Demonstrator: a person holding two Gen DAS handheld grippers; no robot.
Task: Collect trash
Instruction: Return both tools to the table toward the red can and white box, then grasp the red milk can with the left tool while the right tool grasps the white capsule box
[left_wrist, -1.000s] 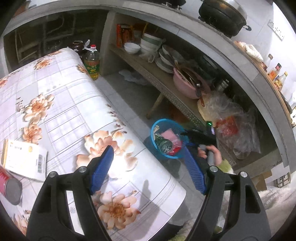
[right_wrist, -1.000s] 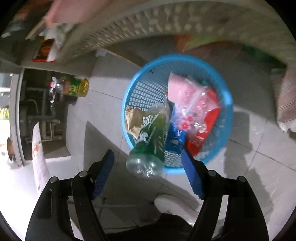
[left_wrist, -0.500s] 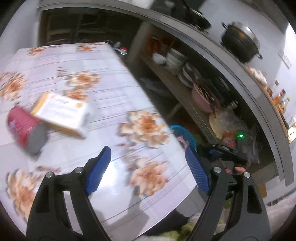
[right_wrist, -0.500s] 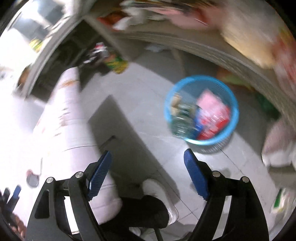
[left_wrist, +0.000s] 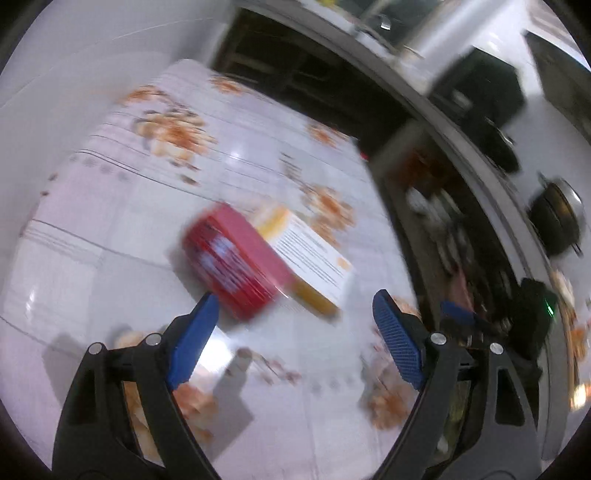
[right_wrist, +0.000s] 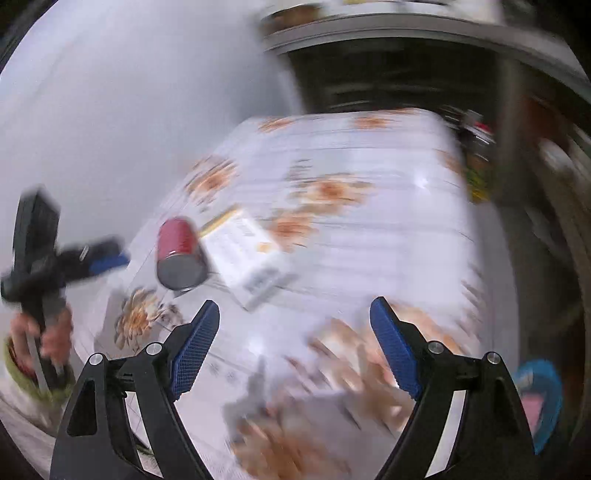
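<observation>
On the flowered tabletop (left_wrist: 110, 229) a box (left_wrist: 314, 258) and a red can (left_wrist: 232, 266) lie touching, the can on its side. The left claw (left_wrist: 291, 328), spread empty, is nearer; the right claw (right_wrist: 295, 325) also gapes.

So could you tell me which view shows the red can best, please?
The right wrist view: the can lies on its side beside the box, its grey end and outline fairly clear. In the left wrist view it is larger but heavily smeared by motion blur.
</observation>
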